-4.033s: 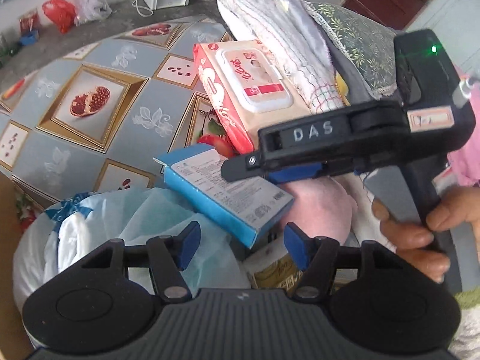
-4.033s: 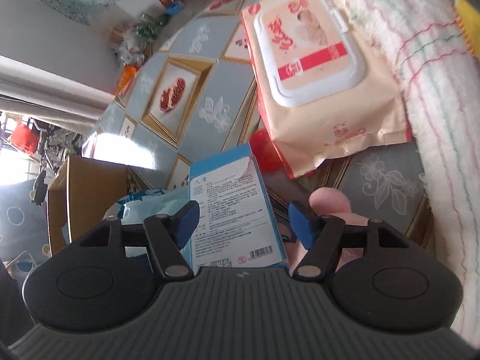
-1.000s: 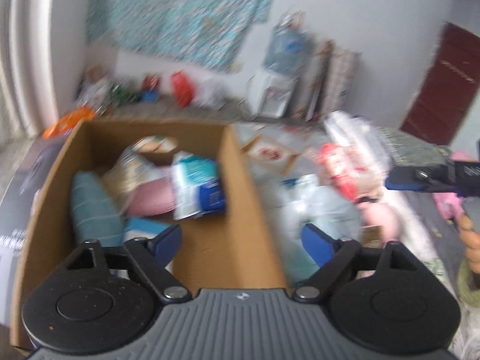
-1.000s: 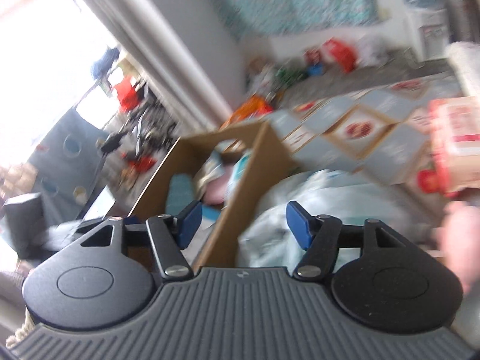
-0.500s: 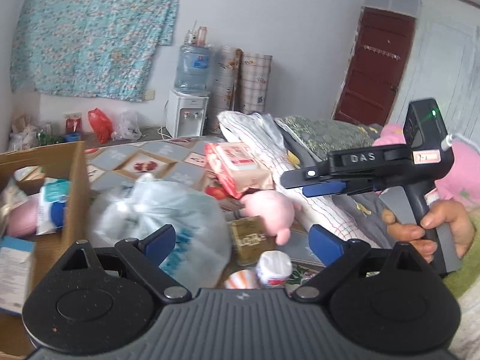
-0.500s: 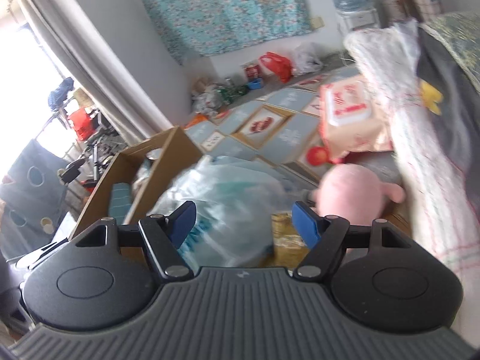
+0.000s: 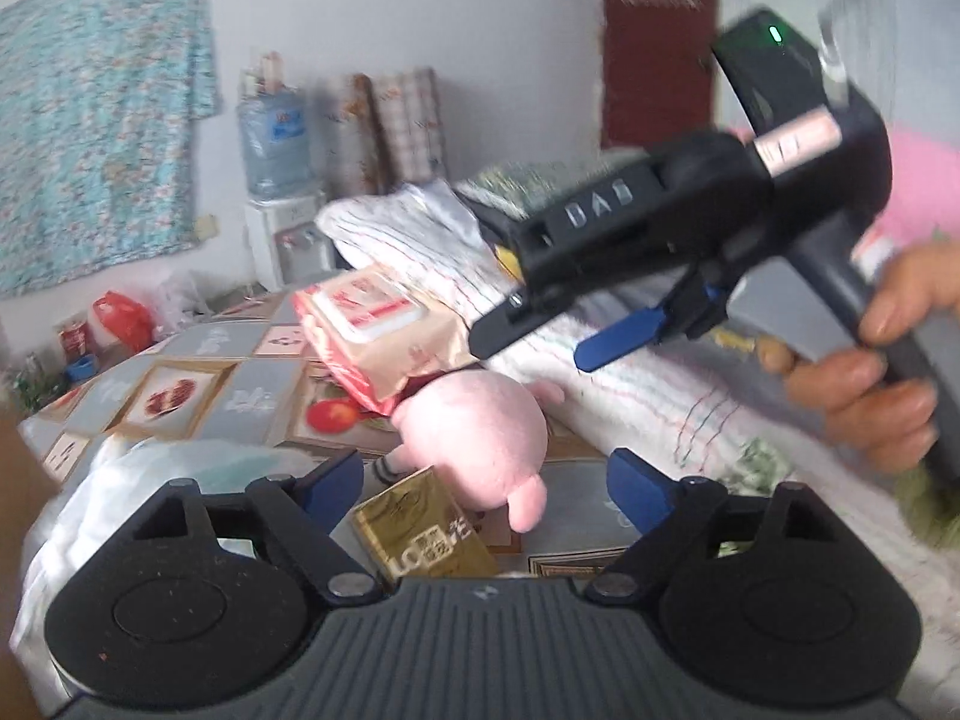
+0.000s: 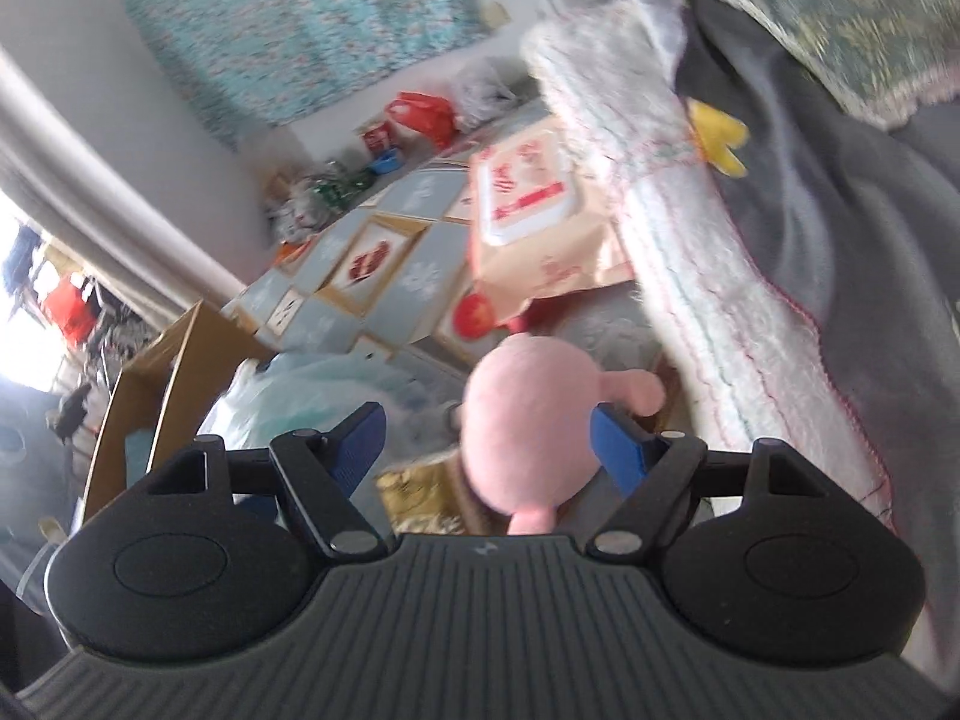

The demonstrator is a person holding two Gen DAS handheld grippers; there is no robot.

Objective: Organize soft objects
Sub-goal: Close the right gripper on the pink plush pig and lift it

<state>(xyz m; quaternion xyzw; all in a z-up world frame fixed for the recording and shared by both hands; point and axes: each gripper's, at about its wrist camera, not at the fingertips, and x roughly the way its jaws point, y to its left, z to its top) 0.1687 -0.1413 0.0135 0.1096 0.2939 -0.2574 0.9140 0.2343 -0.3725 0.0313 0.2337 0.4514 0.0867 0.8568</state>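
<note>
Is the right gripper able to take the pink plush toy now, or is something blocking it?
Probably yes. The right gripper is opening, with the pink plush toy already between its blue fingers. Nothing covers the toy; the gold box lies beside it.

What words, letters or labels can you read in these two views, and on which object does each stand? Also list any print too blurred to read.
"DAS": raised letters on the side of the black right gripper, whose jaws are opening.
"LO" with more characters: gold rectangular box, rest too blurred.
Red print on the peach wet-wipes pack with white lid: unreadable.
Blue label on the clear water-cooler bottle: unreadable.
Pale sticker on the right gripper's body: unreadable.
</note>
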